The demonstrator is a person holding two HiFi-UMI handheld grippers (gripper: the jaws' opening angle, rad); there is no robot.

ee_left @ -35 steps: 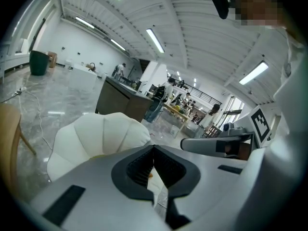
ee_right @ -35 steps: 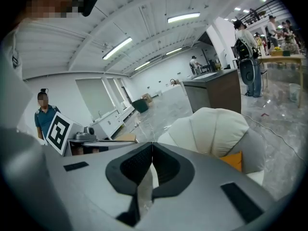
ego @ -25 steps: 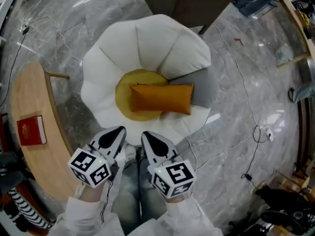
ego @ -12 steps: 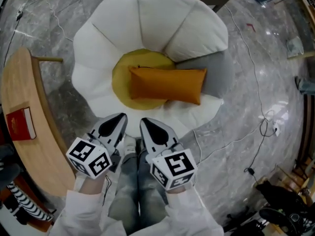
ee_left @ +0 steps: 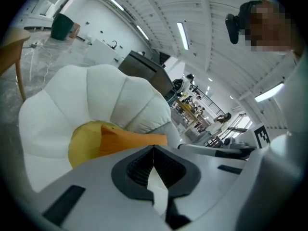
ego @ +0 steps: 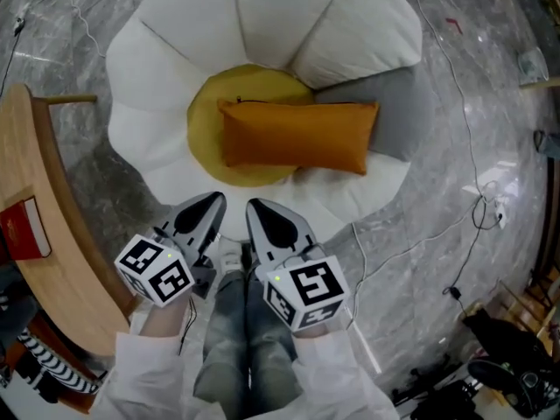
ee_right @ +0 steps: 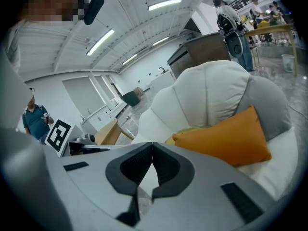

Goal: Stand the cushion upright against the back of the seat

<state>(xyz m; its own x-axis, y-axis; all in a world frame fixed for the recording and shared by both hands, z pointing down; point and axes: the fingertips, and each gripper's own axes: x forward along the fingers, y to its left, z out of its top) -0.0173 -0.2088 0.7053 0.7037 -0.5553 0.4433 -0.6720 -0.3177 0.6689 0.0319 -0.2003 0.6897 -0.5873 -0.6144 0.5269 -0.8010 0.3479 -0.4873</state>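
Observation:
An orange rectangular cushion point(ego: 296, 136) lies flat across the yellow round seat point(ego: 206, 125) of a white petal-shaped chair point(ego: 262, 24). Its right end rests on the grey petal point(ego: 404, 116). The cushion also shows in the left gripper view point(ee_left: 129, 140) and the right gripper view point(ee_right: 226, 138). My left gripper point(ego: 213, 199) and right gripper point(ego: 255, 205) hover side by side just short of the chair's front edge, both pointing at the cushion. Both are shut with nothing between the jaws. Neither touches the cushion.
A curved wooden side table point(ego: 48, 226) with a red book point(ego: 19, 228) stands left of the chair. Cables point(ego: 464, 226) trail over the grey marble floor at the right. My legs in jeans point(ego: 236, 331) are below the grippers. Dark clutter point(ego: 516, 366) sits at the lower right.
The view has dropped closer to the chair, so chair and cushion look larger and nearer. Both grippers have sunk toward the chair's front edge and stay shut. The cushion has not moved.

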